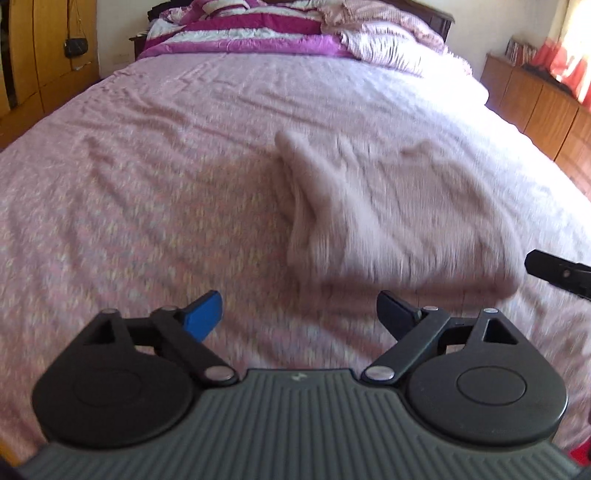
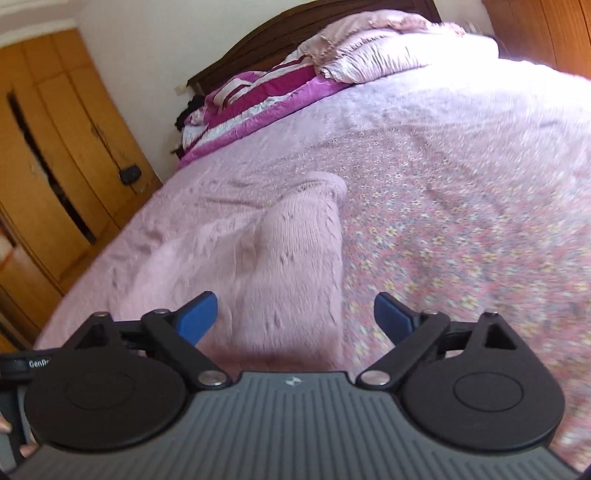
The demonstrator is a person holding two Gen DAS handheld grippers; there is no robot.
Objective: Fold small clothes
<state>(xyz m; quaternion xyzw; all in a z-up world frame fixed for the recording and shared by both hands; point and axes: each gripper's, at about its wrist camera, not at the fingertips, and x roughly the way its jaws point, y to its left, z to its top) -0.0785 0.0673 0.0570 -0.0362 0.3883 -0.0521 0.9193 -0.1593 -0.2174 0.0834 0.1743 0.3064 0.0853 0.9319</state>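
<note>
A small pale pink knitted garment (image 1: 388,214) lies partly folded on the pink flowered bedsheet (image 1: 147,192), blurred by motion. My left gripper (image 1: 299,314) is open and empty, just short of the garment's near edge. A black part of the right gripper (image 1: 557,273) shows at the right edge. In the right wrist view the same garment (image 2: 266,266) lies ahead and under my right gripper (image 2: 295,314), which is open and empty above its near end.
Crumpled magenta, white and pink bedding (image 1: 280,33) is heaped at the head of the bed. A wooden wardrobe (image 2: 48,147) stands on the left, with a small black bag (image 1: 75,46) hanging. Low wooden cabinets (image 1: 535,103) line the right side.
</note>
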